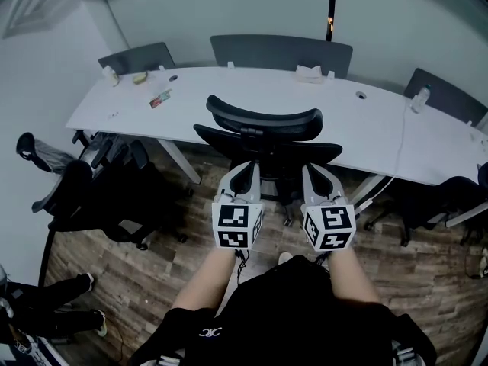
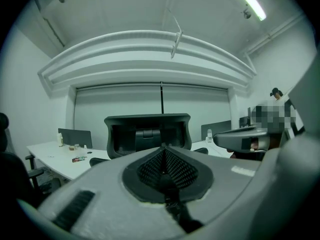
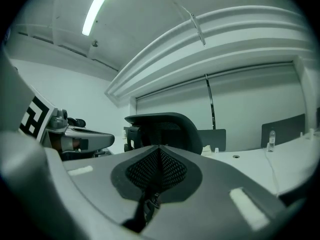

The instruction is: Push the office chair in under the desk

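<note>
A black office chair [image 1: 267,152] with a curved headrest [image 1: 263,119] stands in front of the long white desk [image 1: 229,101], its seat partly under the desk's edge. My left gripper [image 1: 248,170] and right gripper [image 1: 311,172] sit side by side right behind the chair's backrest, tips at its upper edge; contact is hidden. Both are shut with nothing between the pads. In the left gripper view the shut gripper [image 2: 163,147] points at the headrest [image 2: 147,133]. The right gripper [image 3: 159,148] faces that headrest [image 3: 165,129] from its right.
Another black chair [image 1: 99,197] stands on the left and one more [image 1: 435,200] on the right. A person's feet [image 1: 46,300] show at lower left. Grey screens [image 1: 280,52] line the desk's far side. Small items [image 1: 160,98], a box [image 1: 309,72] and a cable [image 1: 400,139] lie on the desk.
</note>
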`<state>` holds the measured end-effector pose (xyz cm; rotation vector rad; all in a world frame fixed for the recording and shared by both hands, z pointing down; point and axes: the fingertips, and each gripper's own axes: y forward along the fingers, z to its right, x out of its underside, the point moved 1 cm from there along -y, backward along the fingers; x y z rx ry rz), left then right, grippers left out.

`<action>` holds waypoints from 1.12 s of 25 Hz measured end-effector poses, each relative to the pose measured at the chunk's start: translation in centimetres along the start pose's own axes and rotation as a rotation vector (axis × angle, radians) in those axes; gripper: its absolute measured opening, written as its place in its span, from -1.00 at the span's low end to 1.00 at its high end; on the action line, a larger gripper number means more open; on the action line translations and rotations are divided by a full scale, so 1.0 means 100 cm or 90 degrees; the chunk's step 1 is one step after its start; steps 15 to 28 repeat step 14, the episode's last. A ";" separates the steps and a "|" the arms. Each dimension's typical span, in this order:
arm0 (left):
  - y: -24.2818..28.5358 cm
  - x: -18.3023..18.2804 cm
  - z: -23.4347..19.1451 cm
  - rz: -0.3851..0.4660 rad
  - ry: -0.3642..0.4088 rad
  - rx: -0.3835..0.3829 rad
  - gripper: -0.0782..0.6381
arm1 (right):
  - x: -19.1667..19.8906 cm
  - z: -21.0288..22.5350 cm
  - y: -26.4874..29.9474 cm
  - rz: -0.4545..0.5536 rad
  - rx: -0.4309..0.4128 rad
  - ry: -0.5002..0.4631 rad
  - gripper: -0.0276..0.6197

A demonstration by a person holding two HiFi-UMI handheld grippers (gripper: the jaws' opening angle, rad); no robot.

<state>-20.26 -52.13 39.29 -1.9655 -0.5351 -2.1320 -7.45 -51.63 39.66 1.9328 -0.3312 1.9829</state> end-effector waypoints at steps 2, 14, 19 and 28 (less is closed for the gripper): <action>0.000 0.000 0.004 -0.002 0.003 0.005 -0.76 | 0.001 0.000 -0.002 -0.003 0.000 0.001 -0.90; -0.005 -0.004 0.006 0.015 -0.005 -0.002 -0.76 | 0.009 -0.008 0.000 -0.023 0.002 -0.033 -0.90; -0.005 -0.004 0.006 0.015 -0.005 -0.002 -0.76 | 0.009 -0.008 0.000 -0.023 0.002 -0.033 -0.90; -0.005 -0.004 0.006 0.015 -0.005 -0.002 -0.76 | 0.009 -0.008 0.000 -0.023 0.002 -0.033 -0.90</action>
